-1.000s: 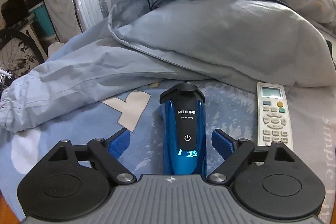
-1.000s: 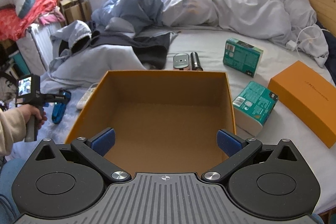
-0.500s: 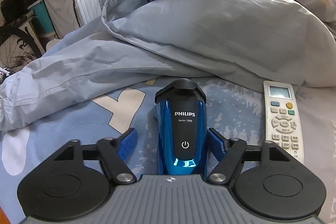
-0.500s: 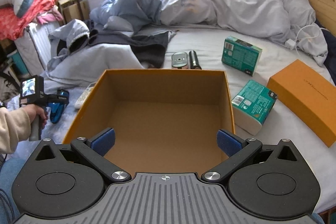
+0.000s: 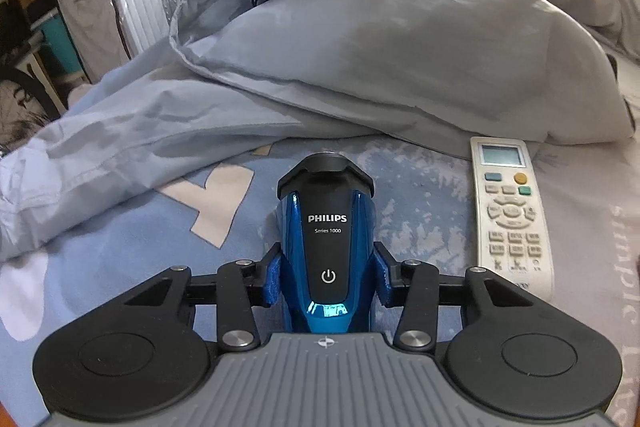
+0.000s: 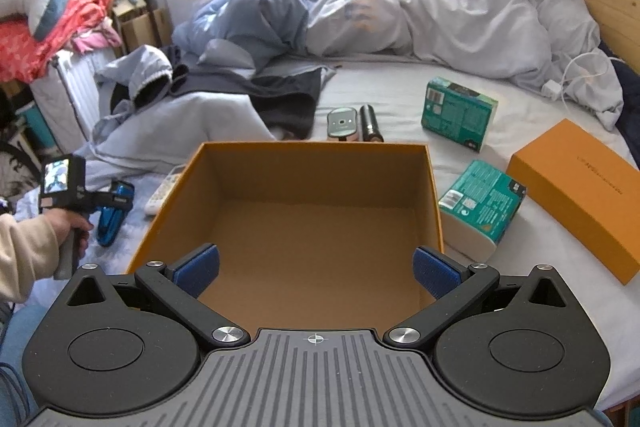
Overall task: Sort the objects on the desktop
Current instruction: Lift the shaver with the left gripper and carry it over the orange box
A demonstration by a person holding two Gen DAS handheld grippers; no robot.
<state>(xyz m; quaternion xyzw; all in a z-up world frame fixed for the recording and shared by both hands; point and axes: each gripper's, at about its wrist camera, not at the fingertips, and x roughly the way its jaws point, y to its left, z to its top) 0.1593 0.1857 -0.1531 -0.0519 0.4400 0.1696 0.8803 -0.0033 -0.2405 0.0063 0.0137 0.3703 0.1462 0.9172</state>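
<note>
Left gripper clamped on the shaver, box sitting there with nothing visible in it.

Looks like the grab step: the blue pads press both flanks of the shaver, which lies on the bedsheet just beside the white remote. The next move probably calls for a lift and a carry over the orange rim. The right gripper hangs spread wide over the box, holding nothing. Only the right wrist view shows the box, the two green cartons, the orange lid and the person's hand; only the left one shows the pad contact up close.
</note>
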